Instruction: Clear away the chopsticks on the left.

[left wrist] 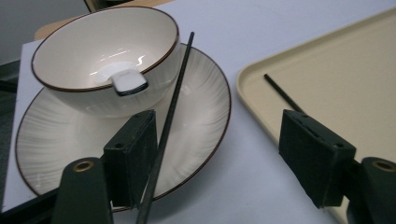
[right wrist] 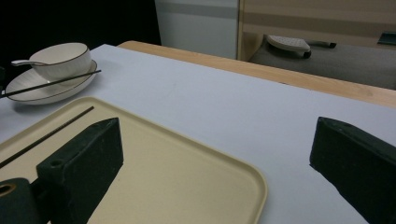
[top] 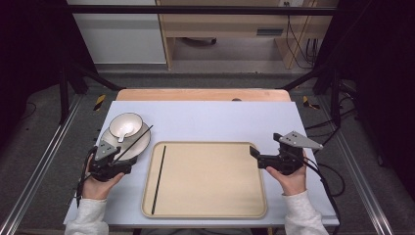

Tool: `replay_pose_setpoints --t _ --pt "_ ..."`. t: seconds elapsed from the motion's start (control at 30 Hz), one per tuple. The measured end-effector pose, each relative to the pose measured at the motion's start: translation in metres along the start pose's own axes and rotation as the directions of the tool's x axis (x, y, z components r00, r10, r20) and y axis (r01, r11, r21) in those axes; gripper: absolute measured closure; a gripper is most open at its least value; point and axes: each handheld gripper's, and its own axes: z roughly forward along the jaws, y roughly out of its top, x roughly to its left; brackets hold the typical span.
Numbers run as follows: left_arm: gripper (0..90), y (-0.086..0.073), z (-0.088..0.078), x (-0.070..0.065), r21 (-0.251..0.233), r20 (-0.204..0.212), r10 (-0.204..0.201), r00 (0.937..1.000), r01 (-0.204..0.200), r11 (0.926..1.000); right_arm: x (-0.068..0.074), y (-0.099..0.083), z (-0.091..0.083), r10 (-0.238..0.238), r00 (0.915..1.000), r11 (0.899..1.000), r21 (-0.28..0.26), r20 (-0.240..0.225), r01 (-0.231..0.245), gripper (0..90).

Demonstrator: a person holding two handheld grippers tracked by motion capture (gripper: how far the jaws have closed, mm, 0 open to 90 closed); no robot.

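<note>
While the left claw (left wrist: pixel 219 154) stands wide, its jaws flank a black chopstick (left wrist: pixel 168 121) lying across the plate (left wrist: pixel 205 116) at left of the frame, hard against the left jaw; we cannot tell whether it touches. Right claw (right wrist: pixel 215 158) gapes, holding nothing, over the tray (right wrist: pixel 187 186) corner.
</note>
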Motion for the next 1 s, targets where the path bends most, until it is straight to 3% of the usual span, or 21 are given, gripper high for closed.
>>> replay_pose_setpoints --t 0.4,0.7,1.0 --pt "41.8 -0.007 0.015 0.027 0.036 -0.053 -0.018 0.9984 0.020 0.9992 0.001 -0.002 0.005 -0.005 1.0000 1.000 0.017 -0.006 0.005 2.9" --pt "57.7 -0.004 0.034 0.031 0.087 -0.040 0.008 0.9992 -0.005 0.9962 0.002 -0.003 0.008 -0.001 0.9999 0.999 0.033 -0.012 0.002 2.9" --pt "72.9 -0.006 0.042 0.032 0.131 -0.020 0.019 0.9996 -0.017 0.9912 0.003 -0.004 0.010 -0.001 1.0000 0.999 0.039 -0.008 0.002 3.0"
